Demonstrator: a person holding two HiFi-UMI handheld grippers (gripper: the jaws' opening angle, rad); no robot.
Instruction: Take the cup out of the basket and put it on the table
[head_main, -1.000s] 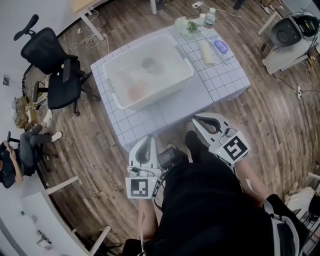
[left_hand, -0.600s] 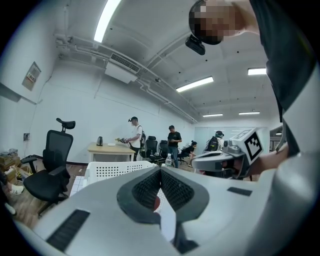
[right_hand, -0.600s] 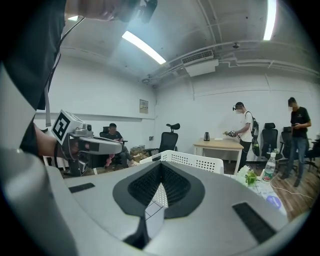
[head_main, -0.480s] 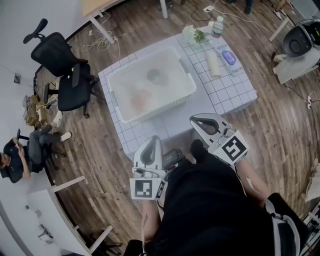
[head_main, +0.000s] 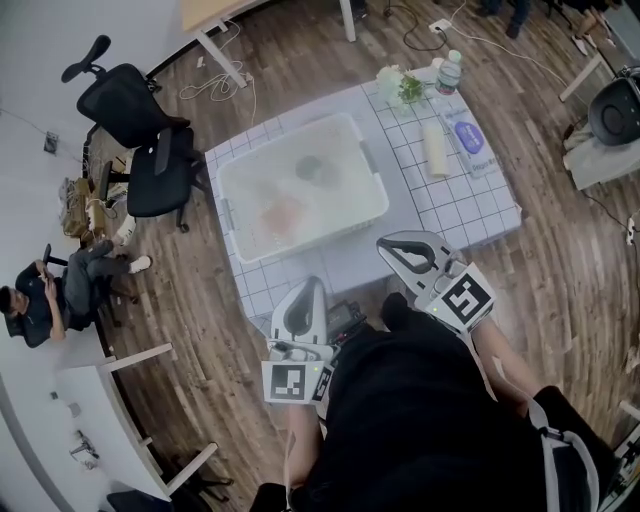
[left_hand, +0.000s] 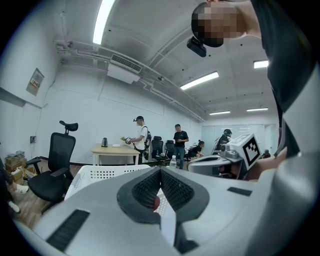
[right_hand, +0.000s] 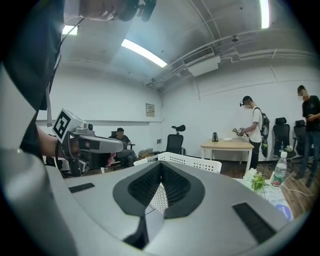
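While both tools hang low in the head view, just short of the table (head_main: 455, 205), nothing is in a grip yet. Far left, a seated person (head_main: 40, 300) and a black office chair (head_main: 140, 140) stand well apart from the action.

Moving across, the left gripper (head_main: 308, 288) has its jaws pressed together with nothing between them, nose aimed up the frame at the white basket (head_main: 310, 236). That basket sits mid-table, its long axis running from lower left to upper right. Inside, hazy, are 2 things: an orange blob (head_main: 283, 214) in the lower-left part and a dark round shape in the upper middle, most likely the cup (head_main: 312, 168), though it is too blurred to be sure.

So the cup lies up the frame from both tools, beyond the basket's near wall. That wall is the obstacle, and the reach probably has to go over the rim and down. The orange blob sits roughly on the left gripper's line.

On to the right gripper (head_main: 388, 245), its jaws likewise closed and empty, with the cup up and to its left. Neither tool is clearly nearer, but this one's path looks cleaner. Either way the jaws must open first.

Further right on the table sit a pale roll (head_main: 435, 150), a blue-labelled packet (head_main: 470, 138), a bottle (head_main: 448, 72) and a small plant (head_main: 400, 87). Bare grid cloth shows beside the basket, a likely landing spot.
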